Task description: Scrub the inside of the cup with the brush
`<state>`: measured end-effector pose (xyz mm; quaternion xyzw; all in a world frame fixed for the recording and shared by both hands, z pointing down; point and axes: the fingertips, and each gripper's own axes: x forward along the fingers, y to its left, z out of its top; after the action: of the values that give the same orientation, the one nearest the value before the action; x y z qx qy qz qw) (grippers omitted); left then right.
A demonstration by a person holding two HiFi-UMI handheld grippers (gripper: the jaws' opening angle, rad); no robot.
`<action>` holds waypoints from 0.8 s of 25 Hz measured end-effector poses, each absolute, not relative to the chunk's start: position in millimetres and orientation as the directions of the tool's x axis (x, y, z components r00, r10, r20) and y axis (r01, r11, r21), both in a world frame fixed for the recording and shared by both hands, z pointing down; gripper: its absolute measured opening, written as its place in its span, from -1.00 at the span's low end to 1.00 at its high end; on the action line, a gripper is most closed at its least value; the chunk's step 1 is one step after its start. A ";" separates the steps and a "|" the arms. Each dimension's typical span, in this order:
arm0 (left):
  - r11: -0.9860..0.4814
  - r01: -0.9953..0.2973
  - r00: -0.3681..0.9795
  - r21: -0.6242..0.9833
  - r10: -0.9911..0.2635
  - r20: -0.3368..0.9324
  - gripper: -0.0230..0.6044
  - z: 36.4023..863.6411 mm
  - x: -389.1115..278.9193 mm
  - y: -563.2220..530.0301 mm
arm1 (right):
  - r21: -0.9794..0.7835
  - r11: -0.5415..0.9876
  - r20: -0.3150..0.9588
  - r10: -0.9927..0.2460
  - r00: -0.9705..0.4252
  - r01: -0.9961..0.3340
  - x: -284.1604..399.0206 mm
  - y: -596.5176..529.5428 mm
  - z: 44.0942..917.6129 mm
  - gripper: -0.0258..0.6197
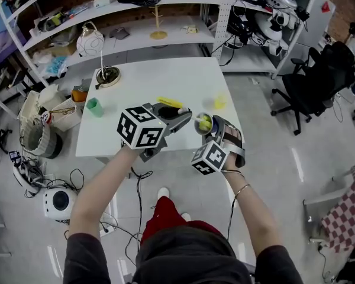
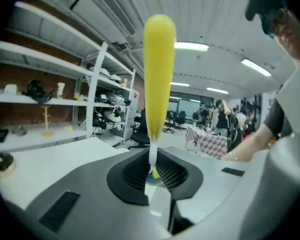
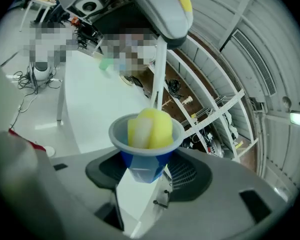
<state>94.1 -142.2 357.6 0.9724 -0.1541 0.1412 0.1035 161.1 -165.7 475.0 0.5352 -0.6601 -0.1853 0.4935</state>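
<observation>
Workshop shelving (image 1: 136, 37) crowded with gear lines the far wall at twelve o'clock, and a white table (image 1: 165, 78) stands before it on a glossy grey floor. You stand at the table's six o'clock edge with both tongs raised side by side above it.

Your left gripper (image 1: 181, 116) is clamped on the brush (image 1: 170, 102). Its jaws are closed on the thin white stem just below the yellow handle, which in the left gripper view rises straight from between them toward twelve o'clock. Your right gripper (image 1: 215, 125), at three o'clock of the left one, grips the cup (image 1: 202, 123), jaws spread wide and pressing its blue sides below a pale rim.

The cup is held in the air, its mouth turned toward the left gripper. The brush's yellow sponge head sits inside it, filling most of the mouth and bulging a little above the rim, as the right gripper view shows. From the sponge, the white stem runs up to the left gripper at that view's twelve o'clock.

On the table, a small green cup (image 1: 94, 107) stands near the nine o'clock edge, and a round-based stand (image 1: 106, 76) carrying a white globe is at its twelve o'clock. A small yellow object (image 1: 220, 101), too small to identify, lies at one o'clock of the held cup. A black office chair (image 1: 310, 84) stands on the floor at three o'clock of the table.
</observation>
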 end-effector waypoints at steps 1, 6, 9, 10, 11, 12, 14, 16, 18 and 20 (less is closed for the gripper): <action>-0.906 -0.363 0.909 0.220 -0.292 0.297 -0.79 359.6 92.9 -145.9 | 0.779 0.352 0.450 -0.890 0.071 -0.519 162.9 -165.5 475.2 -0.13; -0.722 -0.451 0.892 0.525 -0.377 0.248 -0.79 371.6 84.7 -162.1 | 0.805 0.331 0.437 -0.892 0.114 -0.492 170.4 -168.2 476.8 -0.13; -0.656 -0.453 0.887 0.603 -0.396 0.236 -0.79 377.6 80.4 -164.0 | 0.803 0.327 0.439 -0.890 0.123 -0.498 174.8 -168.3 476.8 -0.13; -0.652 -0.455 0.886 0.606 -0.399 0.236 -0.79 378.3 79.6 -162.9 | 0.797 0.327 0.441 -0.889 0.121 -0.508 176.1 -168.0 477.0 -0.13; -0.655 -0.456 0.886 0.603 -0.401 0.235 -0.79 377.8 79.2 -161.3 | 0.791 0.326 0.444 -0.888 0.118 -0.518 177.5 -167.7 477.4 -0.13; -0.660 -0.457 0.885 0.597 -0.403 0.232 -0.79 376.6 79.0 -159.5 | 0.784 0.325 0.446 -0.887 0.117 -0.528 178.8 -167.5 478.2 -0.13; -0.673 -0.461 0.883 0.578 -0.411 0.226 -0.79 373.1 78.0 -156.5 | 0.772 0.324 0.451 -0.886 0.111 -0.547 180.2 -167.8 479.6 -0.13; -0.682 -0.468 0.880 0.562 -0.422 0.219 -0.79 369.6 75.1 -154.2 | 0.757 0.323 0.457 -0.883 0.107 -0.569 181.5 -168.2 481.0 -0.13; -0.681 -0.468 0.878 0.563 -0.432 0.207 -0.79 365.8 70.2 -153.1 | 0.739 0.319 0.466 -0.878 0.108 -0.593 185.3 -168.7 483.1 -0.13; -0.676 -0.468 0.875 0.568 -0.443 0.195 -0.79 362.2 63.9 -153.2 | 0.724 0.315 0.469 -0.877 0.103 -0.613 187.2 -168.9 481.5 -0.13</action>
<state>63.9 -153.2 362.2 0.9153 -0.2488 0.0204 0.3160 187.2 -168.9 481.5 0.5687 -0.6553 -0.1381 0.4776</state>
